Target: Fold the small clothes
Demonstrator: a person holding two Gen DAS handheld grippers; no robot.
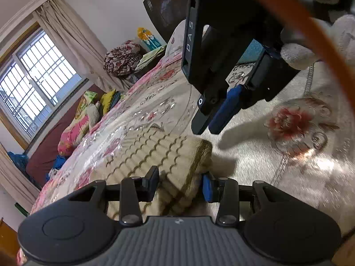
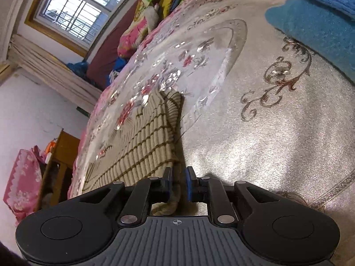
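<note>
A small beige knit garment with brown wavy stripes [image 1: 155, 153] lies on the floral bedspread [image 1: 288, 173]. My left gripper [image 1: 180, 182] is open, and the garment's folded edge lies between its fingers. My right gripper [image 2: 178, 185] is shut on an edge of the same garment [image 2: 137, 146], which stretches away from it across the bed. In the left wrist view the right gripper [image 1: 208, 119] hangs above the bed beyond the garment, its jaws close together, held by a white-gloved hand [image 1: 310, 44].
A blue towel-like cloth [image 2: 315, 22] lies on the bed at the far right. Pillows and bundles [image 1: 122, 57] are piled by the dark headboard [image 1: 168, 11]. A window [image 2: 75, 6] and a wooden cabinet [image 2: 60, 155] stand beyond the bed's edge.
</note>
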